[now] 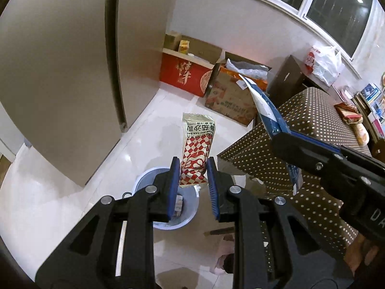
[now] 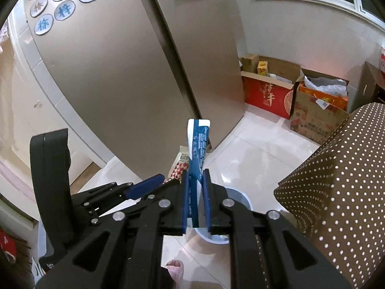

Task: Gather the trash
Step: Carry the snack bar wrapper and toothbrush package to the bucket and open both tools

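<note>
My left gripper is shut on a red-and-white checked sauce packet and holds it upright over a round white trash bin on the floor. My right gripper is shut on a blue-and-white wrapper, also above the bin. In the left wrist view the right gripper comes in from the right with the wrapper sticking up. In the right wrist view the left gripper is at the left with the packet partly hidden behind the wrapper.
A tall beige fridge stands to the left. A brown polka-dot covered table is to the right, close to the bin. Cardboard boxes line the far wall. A slippered foot is on the tile floor.
</note>
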